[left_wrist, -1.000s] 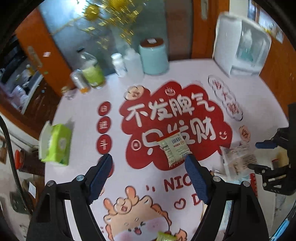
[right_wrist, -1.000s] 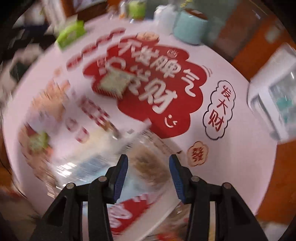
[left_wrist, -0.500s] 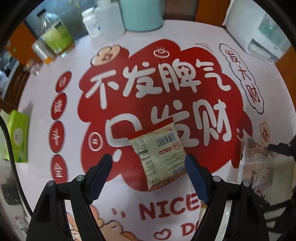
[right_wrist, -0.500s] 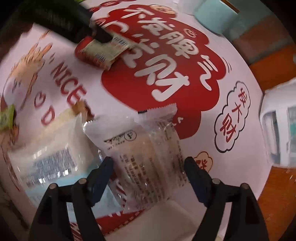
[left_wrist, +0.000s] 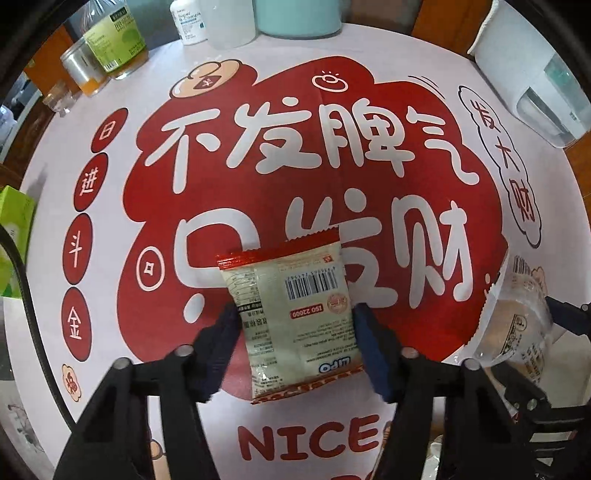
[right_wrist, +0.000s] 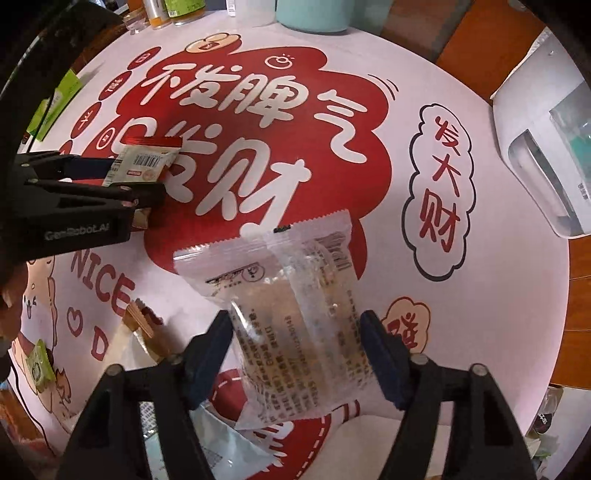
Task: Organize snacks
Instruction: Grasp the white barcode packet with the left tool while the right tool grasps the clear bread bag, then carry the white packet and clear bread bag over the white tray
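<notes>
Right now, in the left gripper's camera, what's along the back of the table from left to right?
Metal tin → green-label bottle → white pill bottle → frosted bottle → teal canister → white appliance.

Black two-finger grippers point(left_wrist: 295, 354) with dark blue pads point(left_wrist: 373, 350), round rivets, "GenRobot.AI" lettering.

Place: I read this as a home, at a round dining table point(left_wrist: 461, 77).
Table cover: I see a festive red-and-white printed cloth point(left_wrist: 295, 122) with cartoon figures.
Back edge: I see a drink bottle point(left_wrist: 112, 40), a metal can point(left_wrist: 79, 68), a white pill bottle point(left_wrist: 189, 20) and a mint-green canister point(left_wrist: 299, 16).
Right side: a white countertop appliance point(right_wrist: 543, 147).
Left side: a green tissue box point(left_wrist: 13, 236).
Surroundings: I see orange-brown wood panels point(right_wrist: 476, 40).
</notes>
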Motion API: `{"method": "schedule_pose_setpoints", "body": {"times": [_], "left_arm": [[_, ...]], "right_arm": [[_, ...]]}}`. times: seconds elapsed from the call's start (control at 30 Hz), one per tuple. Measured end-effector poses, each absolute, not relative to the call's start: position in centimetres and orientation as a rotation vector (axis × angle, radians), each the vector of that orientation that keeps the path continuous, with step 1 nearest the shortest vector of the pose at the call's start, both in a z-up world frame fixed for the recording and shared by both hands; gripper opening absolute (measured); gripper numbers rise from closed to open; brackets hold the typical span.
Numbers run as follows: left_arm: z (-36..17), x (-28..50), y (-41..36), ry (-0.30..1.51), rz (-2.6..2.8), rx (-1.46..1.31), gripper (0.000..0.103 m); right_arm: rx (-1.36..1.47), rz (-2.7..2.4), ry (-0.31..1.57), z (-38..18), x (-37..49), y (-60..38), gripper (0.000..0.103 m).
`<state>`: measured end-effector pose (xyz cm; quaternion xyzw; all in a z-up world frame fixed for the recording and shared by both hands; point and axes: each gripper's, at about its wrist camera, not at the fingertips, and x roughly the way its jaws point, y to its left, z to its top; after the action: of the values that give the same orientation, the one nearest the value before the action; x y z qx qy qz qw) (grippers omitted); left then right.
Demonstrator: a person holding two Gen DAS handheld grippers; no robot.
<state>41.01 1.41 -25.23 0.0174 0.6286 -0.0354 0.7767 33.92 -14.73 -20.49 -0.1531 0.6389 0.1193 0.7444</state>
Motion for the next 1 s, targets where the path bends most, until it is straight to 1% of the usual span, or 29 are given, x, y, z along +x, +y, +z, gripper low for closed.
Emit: {"method": "schedule_pose_setpoints", "body": {"times": [0.07,0.2,0.27,0.5,0.67,0.83,1.0], "left_arm": [[-24.8,40.6,1.6,1.339,-0.063,0.042,0.046],[-23.7,38.7,2.2,1.306,-0.036,0.058,0.045],[-22.4,37.5,2.6,1.277,-0.045,0.059,0.045],[-13.4,31.7,2.5,1.085,-0.111,0.071,0.045],[-7.8,26.9,2.5,0.997,-0.153,0.055,0.045],[-5.5,22.7,2.0,1.000,-0.180,0.046,0.045],[-4.9,18.3,-0.6,1.014,-0.200,0.064,0.045]], "right_arm": [[-0.333,0.245,1.381,-20.2,33.5,-14.7,0.062],[-0.217,0.229,1.372,-19.3,32.2,-15.1,0.056],[-0.132,0.232,1.354,-18.4,31.3,-15.5,0.056],[0.051,0.274,1.220,-13.4,27.5,-16.6,0.056],[0.130,0.290,1.109,-8.8,23.3,-16.6,0.056],[0.196,0.296,1.025,-5.4,18.6,-17.4,0.057],[0.272,0.283,0.955,-2.7,13.3,-19.6,0.057]]}}
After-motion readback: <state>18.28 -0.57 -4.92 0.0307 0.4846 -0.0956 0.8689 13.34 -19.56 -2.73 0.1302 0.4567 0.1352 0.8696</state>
